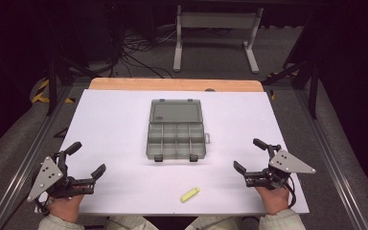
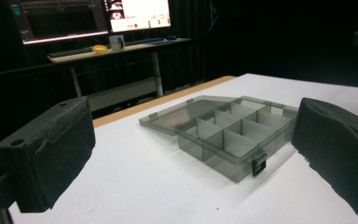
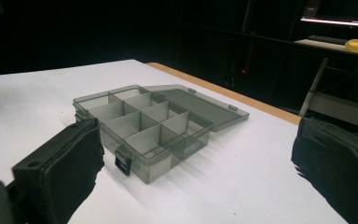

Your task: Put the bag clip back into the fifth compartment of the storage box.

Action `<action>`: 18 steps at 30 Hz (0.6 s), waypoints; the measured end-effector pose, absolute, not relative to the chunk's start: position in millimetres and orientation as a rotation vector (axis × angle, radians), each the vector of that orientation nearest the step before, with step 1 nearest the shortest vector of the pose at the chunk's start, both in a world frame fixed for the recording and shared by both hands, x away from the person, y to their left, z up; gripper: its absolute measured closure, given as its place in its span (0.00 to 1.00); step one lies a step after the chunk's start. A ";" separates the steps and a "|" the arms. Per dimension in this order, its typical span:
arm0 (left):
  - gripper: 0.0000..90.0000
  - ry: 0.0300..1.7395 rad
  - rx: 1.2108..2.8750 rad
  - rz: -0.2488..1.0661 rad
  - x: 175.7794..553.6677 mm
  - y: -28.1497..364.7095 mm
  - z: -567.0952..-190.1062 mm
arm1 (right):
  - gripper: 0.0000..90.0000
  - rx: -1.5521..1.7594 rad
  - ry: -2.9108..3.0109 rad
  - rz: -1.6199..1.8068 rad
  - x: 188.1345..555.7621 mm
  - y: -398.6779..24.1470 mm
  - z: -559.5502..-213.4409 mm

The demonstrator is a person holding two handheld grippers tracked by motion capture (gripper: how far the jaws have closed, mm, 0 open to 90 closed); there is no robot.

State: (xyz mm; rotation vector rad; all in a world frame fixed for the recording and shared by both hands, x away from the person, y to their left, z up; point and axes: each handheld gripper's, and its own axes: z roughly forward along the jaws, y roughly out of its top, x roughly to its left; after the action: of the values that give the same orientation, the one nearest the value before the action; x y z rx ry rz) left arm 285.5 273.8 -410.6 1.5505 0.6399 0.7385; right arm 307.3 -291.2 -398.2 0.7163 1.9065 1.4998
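Note:
A smoky grey compartment box (image 1: 176,136) lies in the middle of the white table top, its lid folded back flat toward the far side. Its several compartments look empty in the left gripper view (image 2: 228,135) and the right gripper view (image 3: 144,126). A small yellow-green piece (image 1: 190,194) lies near the front edge, between the two hands. My left gripper (image 1: 85,158) rests at the front left, open, with nothing between its jaws. At the front right my right gripper (image 1: 250,154) is open too, also empty. Both point toward the box from a distance.
The white sheet (image 1: 115,124) covers a wooden table whose far edge (image 1: 172,84) shows. Metal rails (image 1: 24,163) run along both sides. Beyond stands a white table frame (image 1: 215,33) with cables on the floor. A desk with monitors (image 2: 93,18) stands in the background.

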 end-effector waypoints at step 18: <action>0.00 0.680 1.574 0.705 286.5 272.3 -409.4 | 0.02 0.724 1.912 1.503 308.4 -291.3 -399.4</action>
State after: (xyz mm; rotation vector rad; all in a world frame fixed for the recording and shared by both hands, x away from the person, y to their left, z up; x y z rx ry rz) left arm 286.5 272.3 -409.4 1.5744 0.6795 0.7047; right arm 308.4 -291.3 -399.4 0.7236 1.9122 1.5032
